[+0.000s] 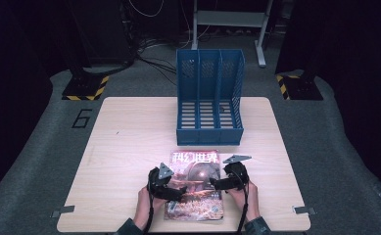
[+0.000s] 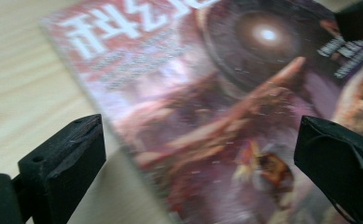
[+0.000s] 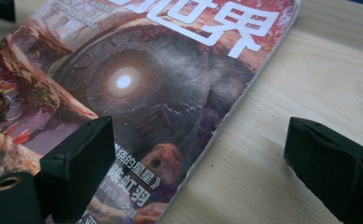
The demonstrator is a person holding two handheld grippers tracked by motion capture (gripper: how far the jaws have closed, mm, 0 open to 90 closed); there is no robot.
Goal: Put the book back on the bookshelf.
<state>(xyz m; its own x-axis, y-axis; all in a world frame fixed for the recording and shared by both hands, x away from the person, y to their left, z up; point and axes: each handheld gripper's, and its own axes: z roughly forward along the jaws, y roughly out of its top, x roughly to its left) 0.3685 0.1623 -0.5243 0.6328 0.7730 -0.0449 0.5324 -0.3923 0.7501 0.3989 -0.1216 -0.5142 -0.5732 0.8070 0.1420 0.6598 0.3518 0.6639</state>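
Note:
A magazine [image 1: 196,186] with a reddish illustrated cover and white title characters lies flat on the wooden table near its front edge. My left gripper [image 1: 178,192] sits at the magazine's left edge, jaws wide apart, straddling that edge [image 2: 123,154]. My right gripper [image 1: 216,184] is at the magazine's right edge, also open, with the edge [image 3: 216,135] between its jaws. Neither grips the magazine [image 3: 146,84]. Hands hold both grippers from the bottom of the high view.
A blue three-slot file rack [image 1: 209,98] stands upright at the back middle of the table [image 1: 129,147], just beyond the magazine's top edge. Bare wood lies left and right of the magazine. Stand bases with striped tape sit on the floor behind.

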